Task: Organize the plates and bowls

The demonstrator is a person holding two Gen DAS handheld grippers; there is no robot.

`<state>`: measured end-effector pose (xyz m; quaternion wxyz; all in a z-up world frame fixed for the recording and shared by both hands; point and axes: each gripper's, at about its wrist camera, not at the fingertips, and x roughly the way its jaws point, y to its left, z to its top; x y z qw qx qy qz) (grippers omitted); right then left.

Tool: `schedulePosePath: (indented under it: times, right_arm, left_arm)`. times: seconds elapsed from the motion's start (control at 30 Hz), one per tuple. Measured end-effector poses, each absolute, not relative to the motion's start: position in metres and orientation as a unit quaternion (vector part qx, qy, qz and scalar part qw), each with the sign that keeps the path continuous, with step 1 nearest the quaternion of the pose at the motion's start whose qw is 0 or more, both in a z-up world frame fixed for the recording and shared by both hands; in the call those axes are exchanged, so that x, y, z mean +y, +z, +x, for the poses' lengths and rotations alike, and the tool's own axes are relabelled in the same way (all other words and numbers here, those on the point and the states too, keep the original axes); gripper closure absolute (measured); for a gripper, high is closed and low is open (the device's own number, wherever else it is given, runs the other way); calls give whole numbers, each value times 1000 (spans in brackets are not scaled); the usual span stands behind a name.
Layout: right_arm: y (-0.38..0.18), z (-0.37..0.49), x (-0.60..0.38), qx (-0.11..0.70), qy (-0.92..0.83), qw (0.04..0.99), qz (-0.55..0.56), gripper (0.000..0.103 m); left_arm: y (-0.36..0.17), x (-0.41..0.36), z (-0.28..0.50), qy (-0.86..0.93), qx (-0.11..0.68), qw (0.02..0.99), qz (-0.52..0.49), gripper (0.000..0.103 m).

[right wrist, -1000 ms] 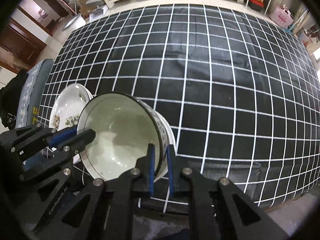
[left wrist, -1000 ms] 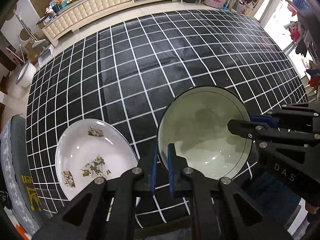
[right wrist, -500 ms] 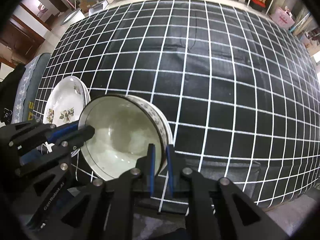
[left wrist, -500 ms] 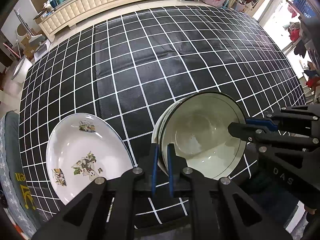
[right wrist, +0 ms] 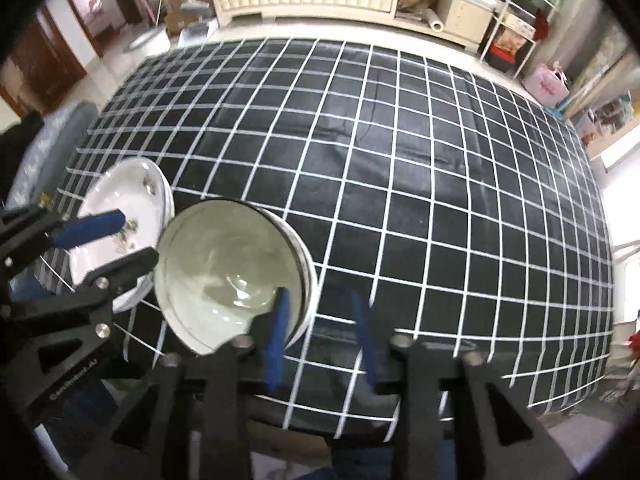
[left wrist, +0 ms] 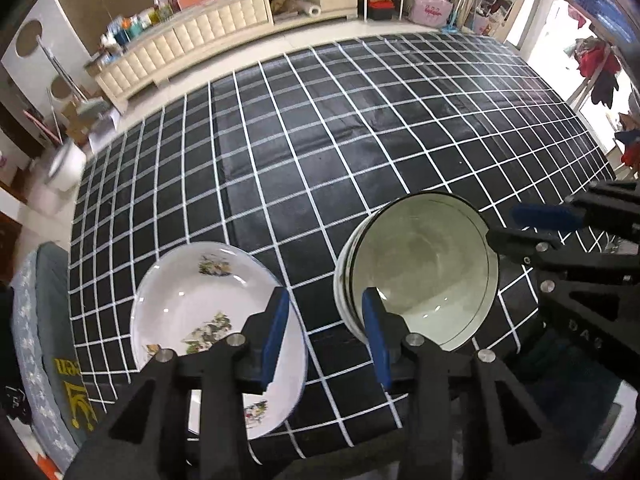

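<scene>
A black cloth with a white grid [left wrist: 360,152] covers the table. Near its front edge sits a stack of bowls [left wrist: 424,276], the green-tinted top bowl nested upright in the ones under it. Just left of the stack lies a white plate with bird prints [left wrist: 200,304]. The left gripper [left wrist: 326,332] hangs over the gap between plate and stack, its jaws opening with nothing between them. The right gripper [right wrist: 320,332] is opening too, straddling the stack's near rim without pressing it.

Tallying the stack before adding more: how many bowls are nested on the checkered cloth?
2 at least: the top bowl sits nested in a lower bowl, right of the floral plate; only rims show, so more may be hidden beneath.
</scene>
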<state>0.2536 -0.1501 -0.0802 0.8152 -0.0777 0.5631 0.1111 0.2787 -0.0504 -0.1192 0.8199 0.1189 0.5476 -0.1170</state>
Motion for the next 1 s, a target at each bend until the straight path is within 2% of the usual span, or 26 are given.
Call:
schedulePosePath:
  times: [0.03, 0.13, 0.2, 0.33, 0.67, 1.0]
  right_arm:
    - [-79, 251, -152, 560, 111, 818, -69, 50]
    - [-76, 243, -158, 548, 91, 830, -51, 41]
    - [-73, 238, -162, 543, 75, 835, -44, 37]
    - [-70, 228, -171, 528, 66, 846, -11, 30]
    - [-71, 220, -171, 510, 46, 858, 44, 28]
    - [-76, 215, -177, 504, 36, 861, 62, 24]
  left_arm:
    - [-119, -49, 277, -117, 545, 822, 120, 67]
    - [-121, -44, 271, -118, 546, 822, 109, 65]
    - [-123, -38, 268, -120, 548, 823, 89, 59]
    - [-128, -23, 260, -125, 554, 822, 44, 58]
    - [-114, -10, 238, -99, 516, 850, 28, 58]
    - [-130, 0, 236, -84, 530, 844, 7, 58]
